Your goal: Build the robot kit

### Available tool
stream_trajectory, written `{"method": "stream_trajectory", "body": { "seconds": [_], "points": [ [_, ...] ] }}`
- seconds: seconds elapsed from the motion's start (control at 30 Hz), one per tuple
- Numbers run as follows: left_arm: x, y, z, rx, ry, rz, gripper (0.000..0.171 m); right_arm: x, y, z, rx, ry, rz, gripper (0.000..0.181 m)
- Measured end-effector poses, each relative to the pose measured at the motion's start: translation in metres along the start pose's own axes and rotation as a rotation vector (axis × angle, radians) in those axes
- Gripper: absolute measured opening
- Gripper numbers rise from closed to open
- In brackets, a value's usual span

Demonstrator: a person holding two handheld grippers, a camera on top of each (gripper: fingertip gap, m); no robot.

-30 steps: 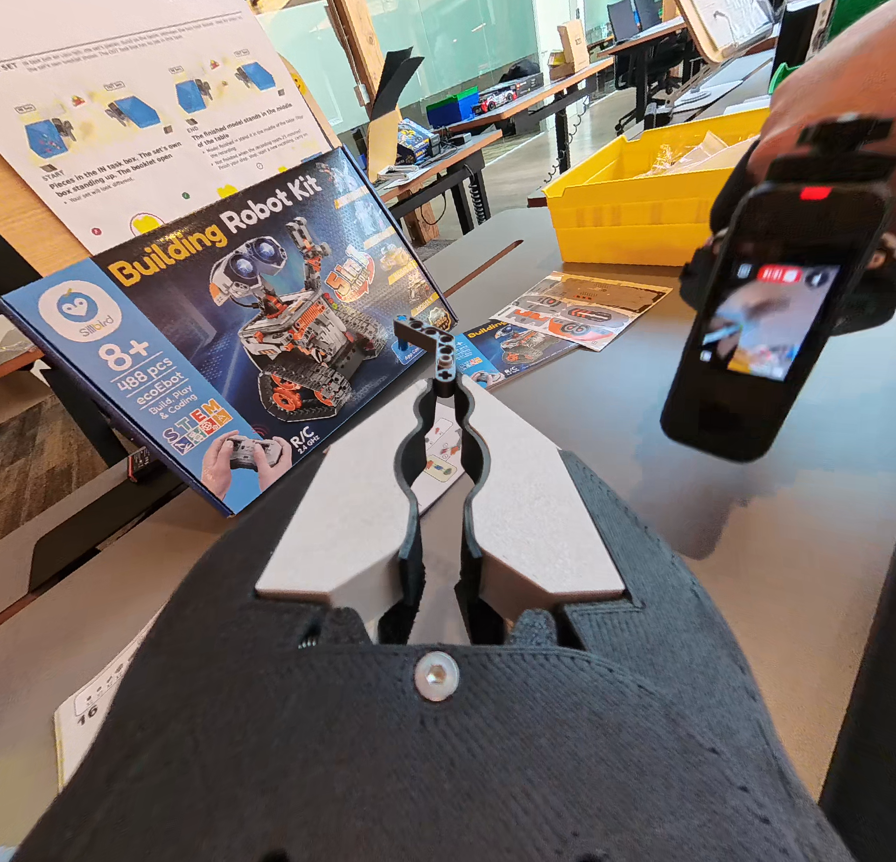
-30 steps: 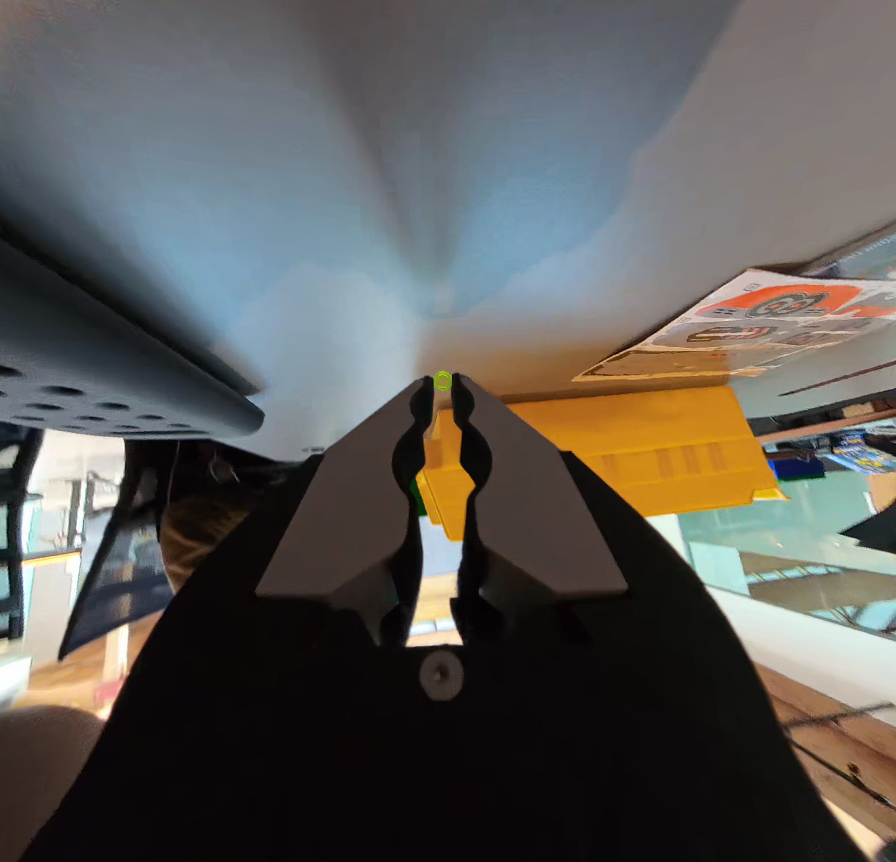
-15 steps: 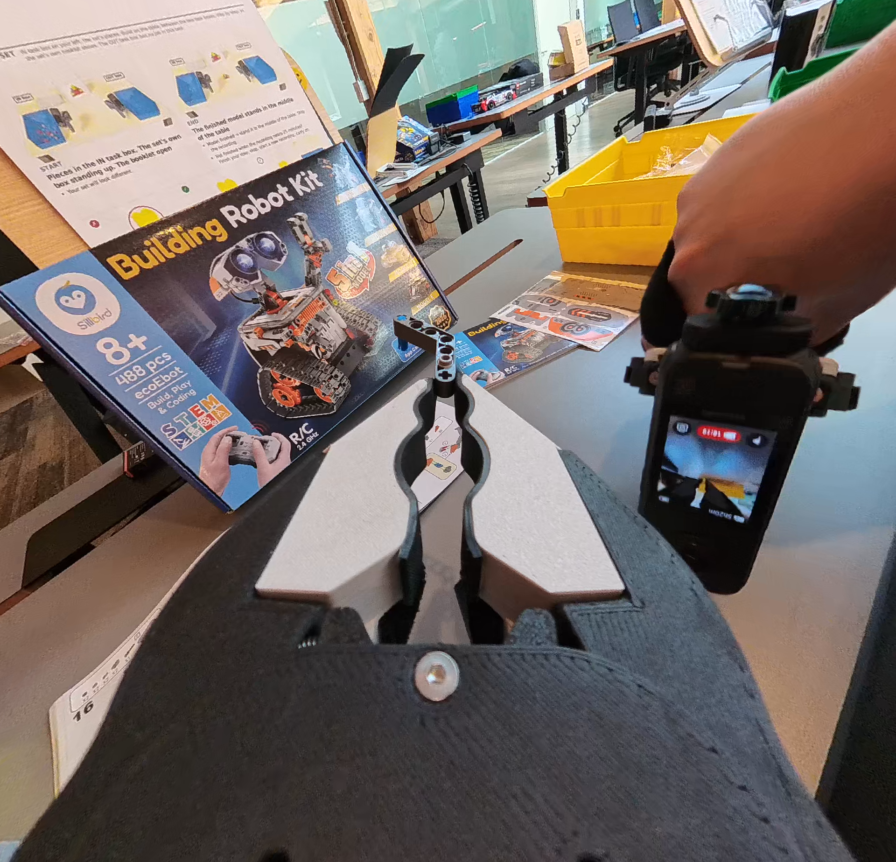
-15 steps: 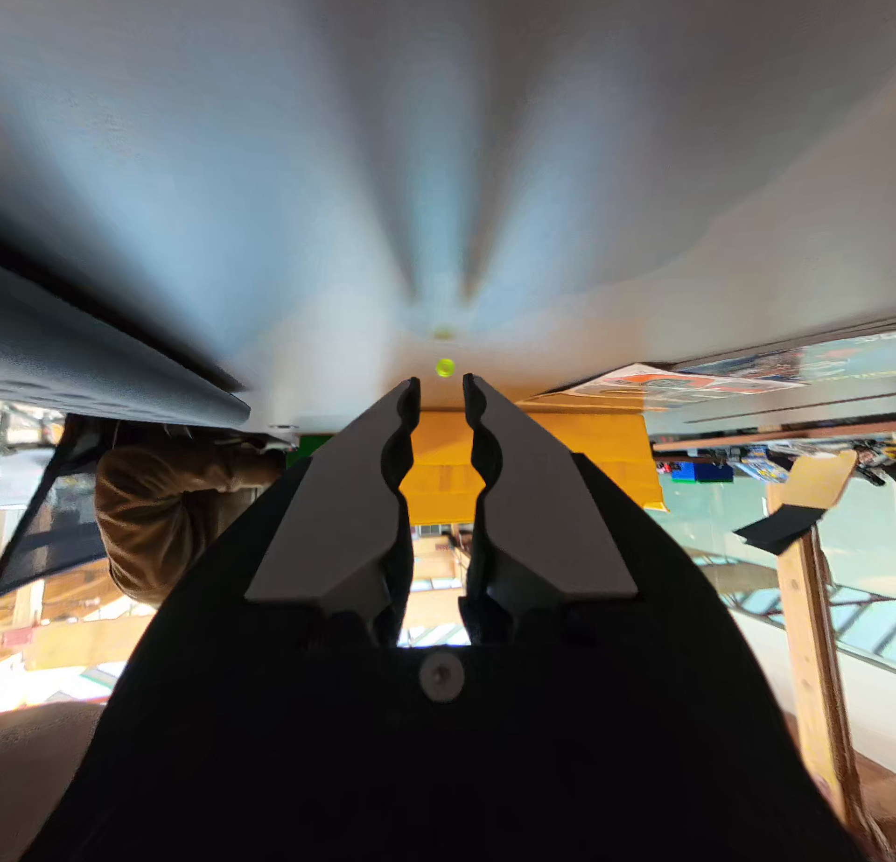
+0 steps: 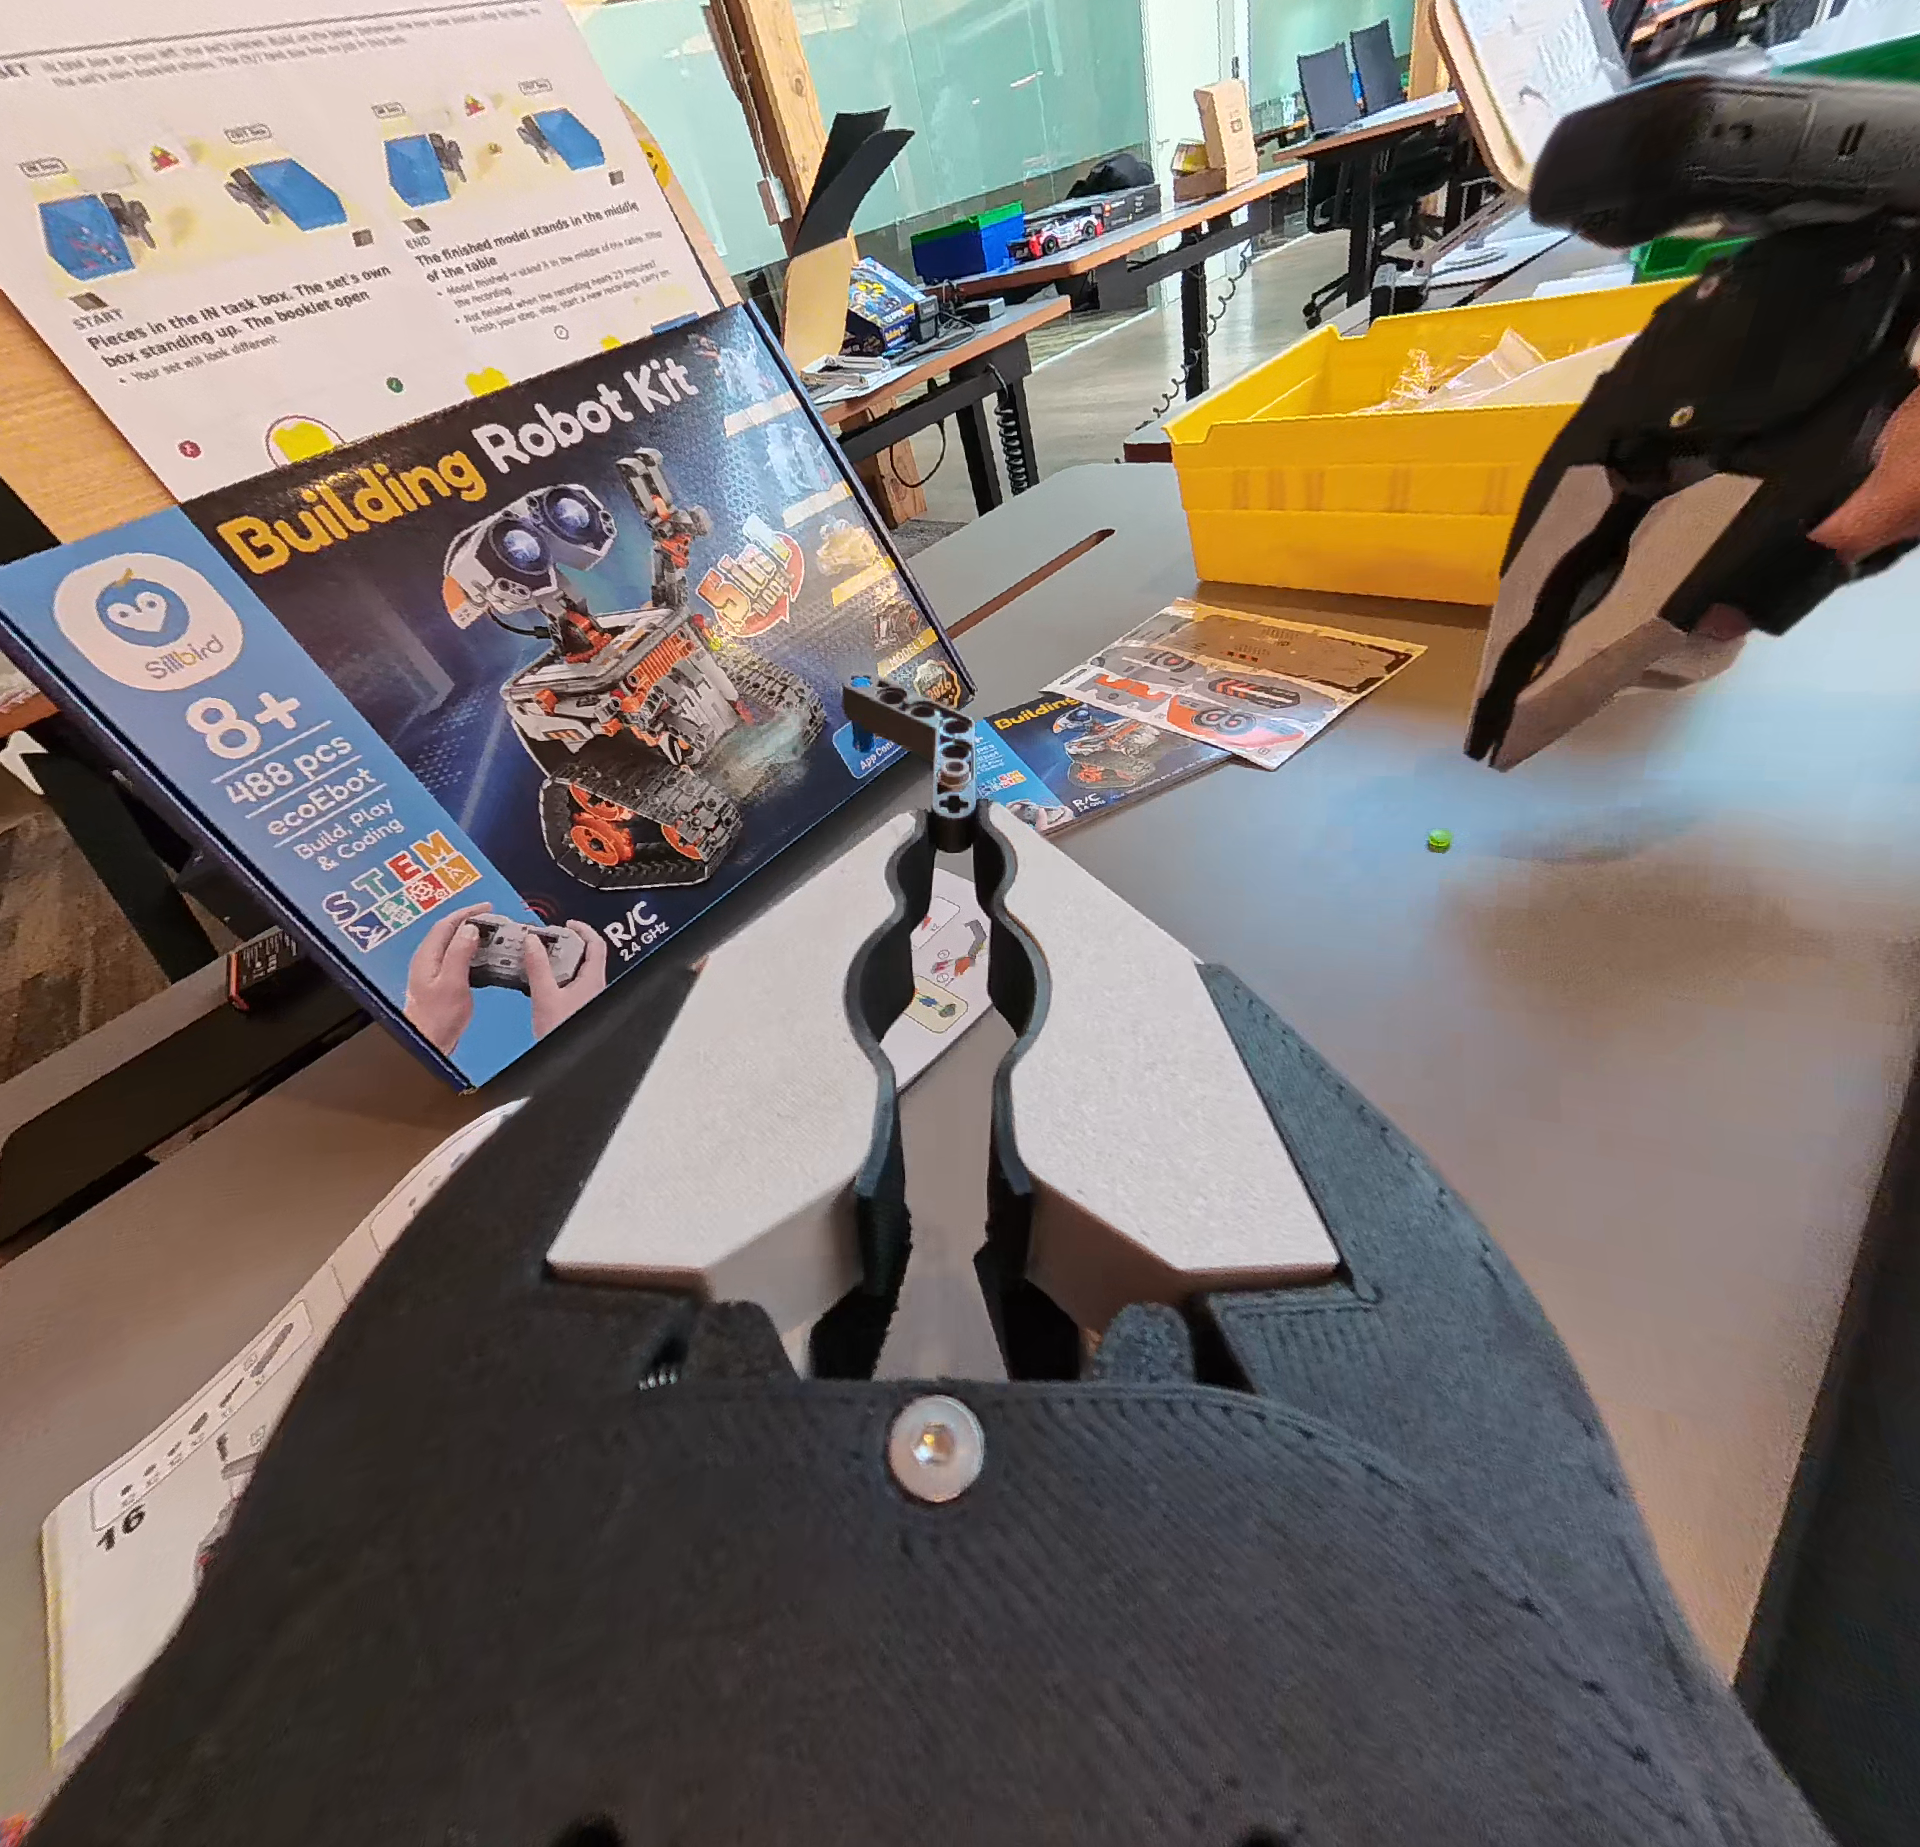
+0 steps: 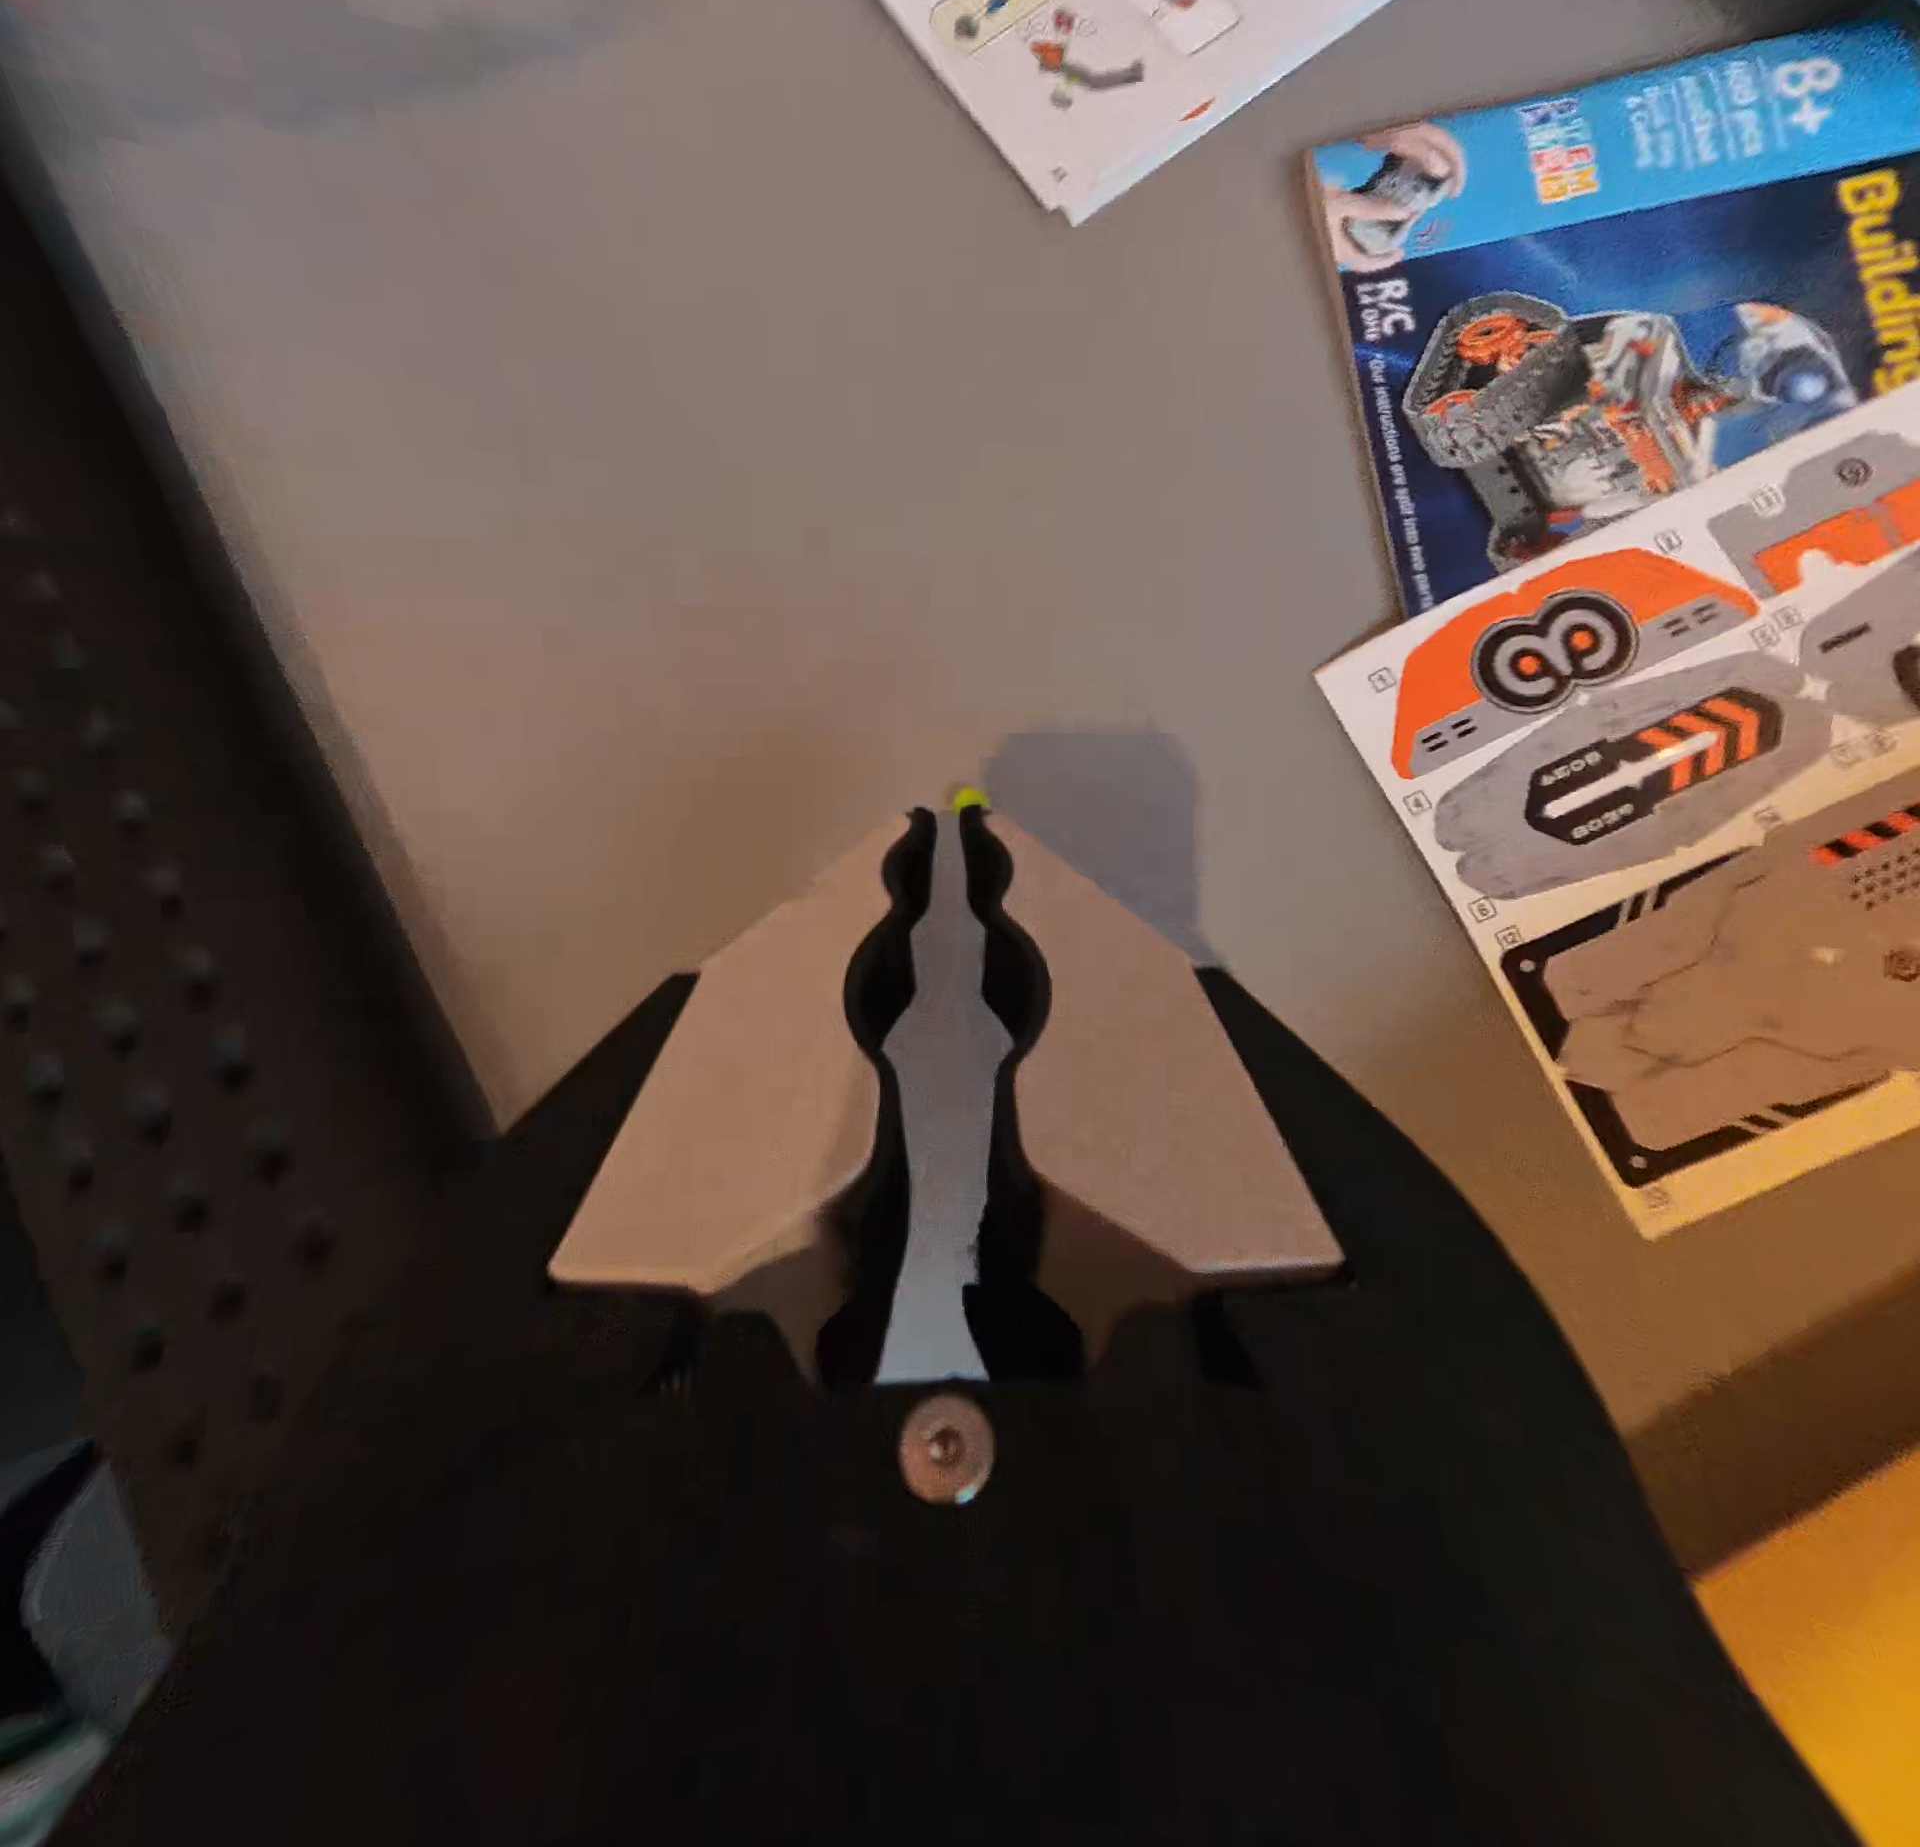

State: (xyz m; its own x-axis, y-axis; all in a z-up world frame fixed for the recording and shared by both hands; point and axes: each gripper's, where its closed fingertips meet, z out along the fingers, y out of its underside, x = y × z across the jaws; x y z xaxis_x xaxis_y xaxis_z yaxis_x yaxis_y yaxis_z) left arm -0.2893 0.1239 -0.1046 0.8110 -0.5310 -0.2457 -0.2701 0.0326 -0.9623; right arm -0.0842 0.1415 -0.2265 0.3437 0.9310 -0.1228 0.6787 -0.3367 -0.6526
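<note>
My left gripper (image 5: pixel 954 826) is shut on the end of a black L-shaped beam with holes (image 5: pixel 920 722) and holds it up above the grey table (image 5: pixel 1351 1070). My right gripper (image 6: pixel 945 818) points down at the table. Its jaws are closed to a thin slit with nothing between them. A tiny green round piece (image 6: pixel 968 800) lies on the table just beyond its right fingertip. In the left wrist view the right gripper (image 5: pixel 1488 753) hangs at the right, a little above the green piece (image 5: pixel 1438 840).
A blue robot-kit box (image 5: pixel 468 675) leans at the left under a printed instruction sheet (image 5: pixel 312 187). A yellow bin (image 5: pixel 1351 509) stands at the back. A sticker sheet (image 6: pixel 1662 810), a small booklet (image 6: pixel 1621 343) and open instruction pages (image 6: pixel 1091 41) lie on the table. Left tips to right tips: about 25 centimeters.
My right gripper opened and let go of the green piece, which now lies on the table. The gripper turned to point down at the table, and its jaws narrowed again. The left has not moved.
</note>
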Motion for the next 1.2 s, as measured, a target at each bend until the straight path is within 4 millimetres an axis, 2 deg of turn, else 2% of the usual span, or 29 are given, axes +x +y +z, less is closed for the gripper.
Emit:
{"method": "stream_trajectory", "body": {
  "seconds": [0.13, 0.3, 0.5, 0.77, 0.87, 1.2],
  "points": [
    [-0.002, 0.004, 0.002, -0.016, -0.007, 0.003, 0.005, 0.008, -0.008, 0.009, 0.117, -0.033, 0.102, 0.000],
    [-0.003, 0.006, 0.002, -0.022, -0.005, -0.004, 0.005, 0.003, 0.002, 0.018, 0.029, -0.075, 0.033, 0.000],
    [0.000, 0.006, 0.003, -0.027, -0.003, 0.012, 0.005, 0.007, 0.009, 0.028, -0.042, -0.029, -0.014, 0.000],
    [-0.001, 0.006, 0.003, -0.024, -0.002, 0.006, 0.005, 0.010, 0.005, 0.023, 0.015, -0.018, -0.006, 0.001],
    [0.000, 0.007, 0.003, -0.027, -0.001, 0.010, 0.005, 0.008, 0.007, 0.023, 0.015, -0.023, -0.025, 0.010],
    [0.000, 0.008, 0.004, -0.033, -0.002, 0.011, 0.005, 0.009, 0.015, 0.025, -0.127, 0.026, -0.142, 0.014]
  ]
}}
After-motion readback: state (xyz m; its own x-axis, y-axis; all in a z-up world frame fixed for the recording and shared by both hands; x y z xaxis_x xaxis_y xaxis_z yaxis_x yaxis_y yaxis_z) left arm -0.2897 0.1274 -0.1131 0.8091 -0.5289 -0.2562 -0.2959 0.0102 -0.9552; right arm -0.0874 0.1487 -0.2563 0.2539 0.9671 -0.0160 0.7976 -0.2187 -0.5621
